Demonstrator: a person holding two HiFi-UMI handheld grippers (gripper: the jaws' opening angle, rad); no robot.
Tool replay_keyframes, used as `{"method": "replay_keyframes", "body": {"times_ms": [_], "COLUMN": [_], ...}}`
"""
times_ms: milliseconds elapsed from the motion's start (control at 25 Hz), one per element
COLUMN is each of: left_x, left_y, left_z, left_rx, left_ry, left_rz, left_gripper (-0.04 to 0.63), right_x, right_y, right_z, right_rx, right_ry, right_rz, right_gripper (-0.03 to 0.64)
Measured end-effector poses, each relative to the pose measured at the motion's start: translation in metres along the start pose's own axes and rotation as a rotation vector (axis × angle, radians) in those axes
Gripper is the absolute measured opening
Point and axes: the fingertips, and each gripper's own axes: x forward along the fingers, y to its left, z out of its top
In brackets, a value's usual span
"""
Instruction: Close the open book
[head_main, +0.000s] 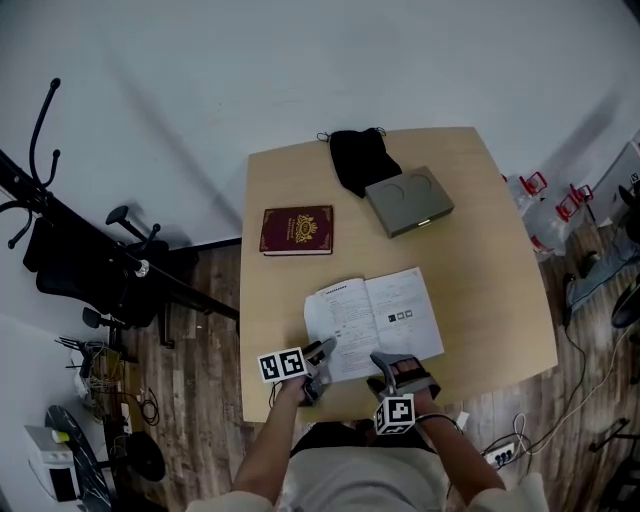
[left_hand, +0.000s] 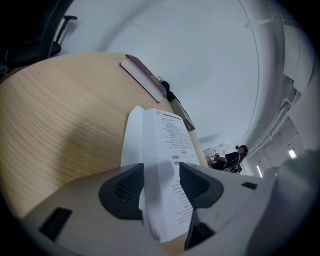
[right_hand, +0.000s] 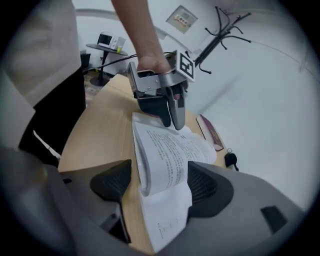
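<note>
Left gripper view: your left gripper (left_hand: 160, 187) has its jaws spread wide. The left-hand leaf of the open book (left_hand: 167, 145) runs up between the dark pads, which flank the paper rather than pinch it. Your right gripper (right_hand: 160, 186) is spread too. The book's near edge sits between its jaws, and a gap shows between one pad and the curled stack of pages.

The book lies face up near the front edge of the table (head_main: 480, 250), straight in front of you. Your left claw is at its near left corner and your right claw at its near edge, right of the spine.

The tabletop is pale wood grain. Farther back a closed red book (head_main: 297, 230) lies flat, well apart from the open one. Beyond that a grey box (head_main: 408, 202) lies touching a black pouch (head_main: 357, 158) near the far edge.

The table stands against a white wall (head_main: 300, 60) on a dark plank floor (head_main: 205, 360). To your left are a black office chair (head_main: 60, 260) and a black coat stand (head_main: 40, 130). A power strip (head_main: 500, 452) lies on the floor at your right.
</note>
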Motion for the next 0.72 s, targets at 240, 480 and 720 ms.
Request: {"method": "replay_keyframes", "body": {"times_ms": [240, 480, 720], "left_x": [-0.002, -0.029, -0.053], "left_y": [-0.004, 0.011, 0.022], "left_z": [-0.001, -0.003, -0.012], "left_rx": [-0.007, -0.071, -0.096], "left_ry": [-0.012, -0.085, -0.117], "left_rz": [-0.014, -0.016, -0.012], "left_gripper": [0.215, 0.213, 0.213], "right_x": [0.016, 0.019, 0.024], "right_y": [0.007, 0.011, -0.006], "right_z": [0.008, 0.008, 0.019], "right_rx": [-0.224, -0.297, -0.357], "right_ry": [0.068, 0.088, 0.090], "right_rz": [-0.016, -0.022, -0.092], "right_gripper": [0.356, 0.341, 0.309]}}
